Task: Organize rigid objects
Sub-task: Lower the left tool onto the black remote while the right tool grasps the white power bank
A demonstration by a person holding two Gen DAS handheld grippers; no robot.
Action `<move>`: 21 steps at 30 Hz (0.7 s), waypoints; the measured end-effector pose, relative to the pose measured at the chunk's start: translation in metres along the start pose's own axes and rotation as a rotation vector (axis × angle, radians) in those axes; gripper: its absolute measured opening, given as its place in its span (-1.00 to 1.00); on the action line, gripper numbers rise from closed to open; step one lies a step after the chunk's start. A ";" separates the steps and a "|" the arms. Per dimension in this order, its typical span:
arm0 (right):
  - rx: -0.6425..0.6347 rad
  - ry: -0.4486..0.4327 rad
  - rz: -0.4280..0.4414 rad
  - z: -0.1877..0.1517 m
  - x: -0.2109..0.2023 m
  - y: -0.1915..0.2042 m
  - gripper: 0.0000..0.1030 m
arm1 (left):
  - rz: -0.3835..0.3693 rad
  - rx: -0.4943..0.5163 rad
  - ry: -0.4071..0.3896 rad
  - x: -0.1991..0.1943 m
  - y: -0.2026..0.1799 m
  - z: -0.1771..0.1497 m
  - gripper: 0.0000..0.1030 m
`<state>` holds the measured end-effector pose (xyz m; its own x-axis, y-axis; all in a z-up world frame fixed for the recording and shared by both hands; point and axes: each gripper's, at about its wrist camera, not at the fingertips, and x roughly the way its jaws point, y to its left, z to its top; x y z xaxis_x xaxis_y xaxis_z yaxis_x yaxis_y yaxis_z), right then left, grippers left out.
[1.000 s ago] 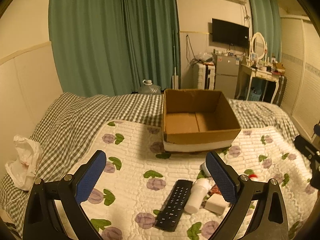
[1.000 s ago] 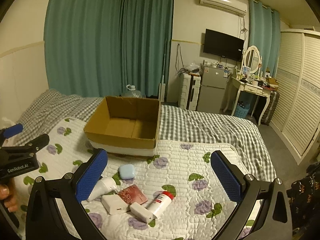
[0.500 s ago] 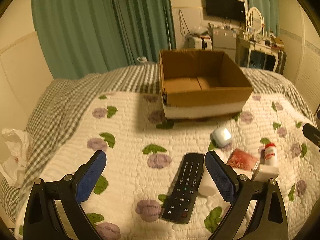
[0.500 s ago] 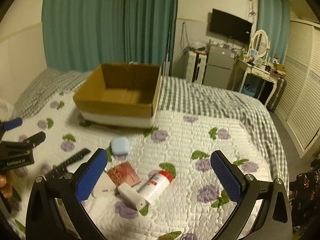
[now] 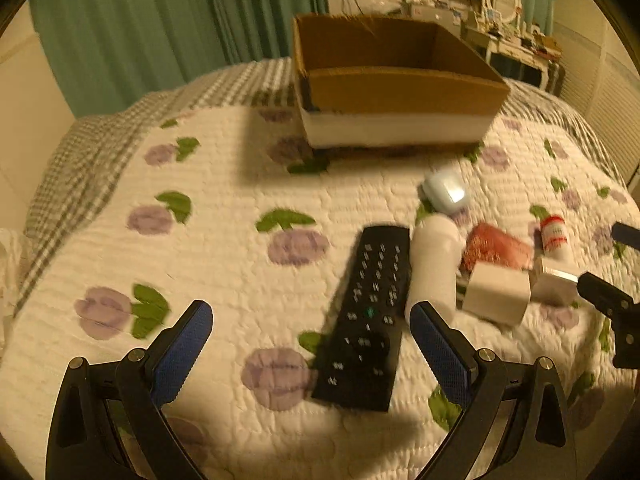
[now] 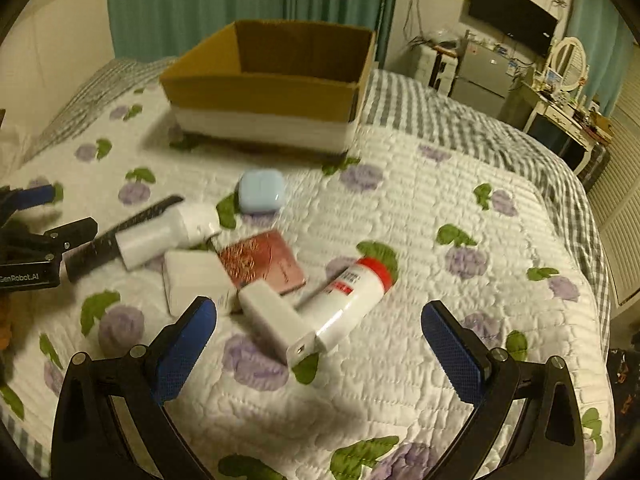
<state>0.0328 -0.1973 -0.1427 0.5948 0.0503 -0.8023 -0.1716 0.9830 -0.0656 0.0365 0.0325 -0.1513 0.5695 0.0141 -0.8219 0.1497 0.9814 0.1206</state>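
- Bedroom scene, seen from the left wrist: a white quilt (image 5: 240,208) printed with purple flowers covers the bed, with teal curtains (image 5: 160,20) behind it.
- An open cardboard box (image 5: 394,92) stands on the quilt at the far side.
- The left gripper (image 5: 310,332) hangs low over the quilt, its blue-padded fingers wide apart and holding nothing.
- Between those fingers lies a black remote control (image 5: 368,316), with a white bottle (image 5: 434,264) touching its right edge.
- Farther right are a white charger block (image 5: 496,294), a red patterned card case (image 5: 498,248), and a pale blue earbud case (image 5: 444,196) nearer the box.
- From the right wrist, the same quilt (image 6: 440,208) and cardboard box (image 6: 272,80) appear, with a wall television (image 6: 512,14) behind.
- The right gripper (image 6: 318,332) is also spread wide and empty, above a white adapter (image 6: 276,326) and a red-capped pill bottle (image 6: 352,300) lying side by side and touching.
- The left gripper (image 6: 36,240) shows at the left edge, near the remote control (image 6: 104,242).
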 end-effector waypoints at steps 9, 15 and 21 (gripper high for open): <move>-0.043 0.077 0.005 -0.010 0.023 0.007 0.92 | -0.044 0.006 0.104 0.028 -0.006 -0.007 0.92; -0.076 0.107 0.013 -0.011 0.037 0.014 0.68 | -0.086 0.000 0.124 0.041 -0.010 -0.006 0.87; -0.082 0.114 0.037 -0.008 0.044 0.016 0.41 | -0.132 0.034 0.142 0.043 -0.022 -0.006 -0.13</move>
<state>0.0499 -0.1808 -0.1842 0.4944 0.0609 -0.8671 -0.2582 0.9628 -0.0796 0.0527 0.0131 -0.1926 0.4236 -0.0847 -0.9019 0.2439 0.9695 0.0236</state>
